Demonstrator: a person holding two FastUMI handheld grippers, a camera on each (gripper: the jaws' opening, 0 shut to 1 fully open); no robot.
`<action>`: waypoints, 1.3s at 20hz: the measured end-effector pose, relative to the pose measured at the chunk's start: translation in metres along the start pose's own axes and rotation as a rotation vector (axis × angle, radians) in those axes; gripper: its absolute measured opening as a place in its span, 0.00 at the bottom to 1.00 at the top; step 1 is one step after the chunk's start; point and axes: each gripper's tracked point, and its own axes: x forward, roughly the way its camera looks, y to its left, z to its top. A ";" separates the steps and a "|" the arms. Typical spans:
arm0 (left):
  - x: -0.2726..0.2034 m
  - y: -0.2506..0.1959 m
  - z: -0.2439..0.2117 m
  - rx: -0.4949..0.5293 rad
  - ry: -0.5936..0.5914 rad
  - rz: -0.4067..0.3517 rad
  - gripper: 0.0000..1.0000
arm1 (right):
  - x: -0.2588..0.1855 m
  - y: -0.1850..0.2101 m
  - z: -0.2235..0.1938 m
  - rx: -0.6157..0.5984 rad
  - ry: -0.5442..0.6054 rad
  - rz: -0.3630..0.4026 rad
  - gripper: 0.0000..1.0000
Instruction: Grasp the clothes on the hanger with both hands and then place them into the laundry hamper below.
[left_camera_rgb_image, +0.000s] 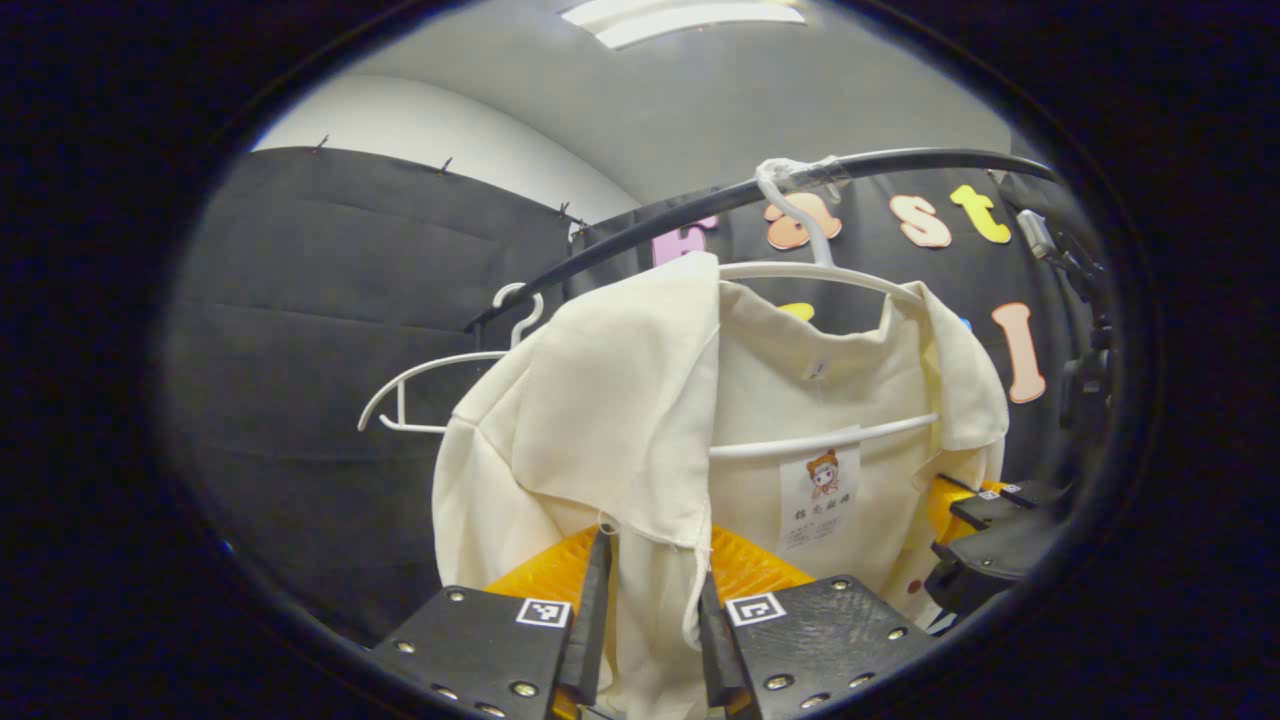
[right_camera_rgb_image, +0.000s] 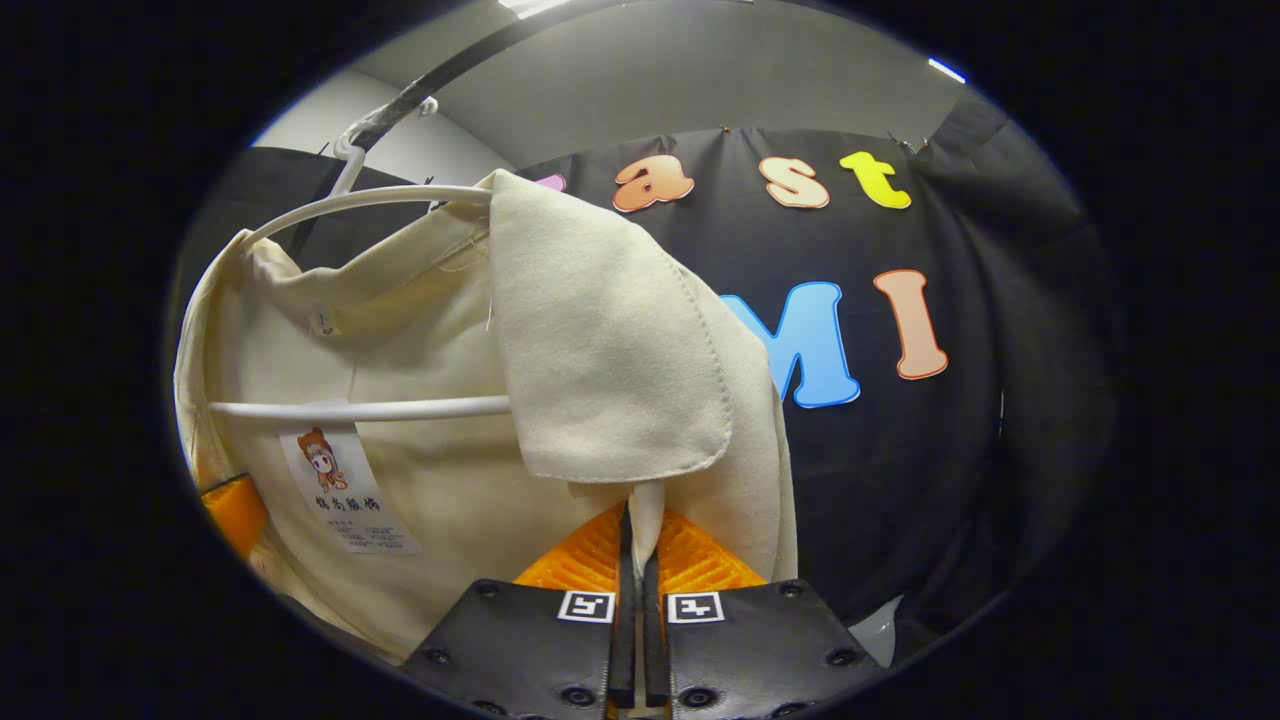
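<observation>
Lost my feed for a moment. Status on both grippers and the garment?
Right gripper shut on cream shirt front edge. Left gripper astride the other edge, jaws not closed. Shirt hangs on white hanger, on the rail. Nothing in the way.

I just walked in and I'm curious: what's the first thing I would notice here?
A big cream shirt hangs on a white hanger from the dark rail. The left gripper has its jaws around the front edge with a gap. The right gripper is pinched shut on the other edge.
</observation>
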 end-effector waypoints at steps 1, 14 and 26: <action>0.001 0.001 -0.005 0.006 0.014 0.000 0.43 | -0.003 -0.006 0.003 -0.012 -0.011 -0.004 0.05; -0.043 0.063 0.060 0.120 -0.148 0.139 0.01 | -0.033 -0.067 0.073 -0.125 -0.264 -0.157 0.05; -0.030 0.112 0.123 0.154 -0.256 0.208 0.01 | -0.006 -0.099 0.111 -0.084 -0.315 -0.227 0.05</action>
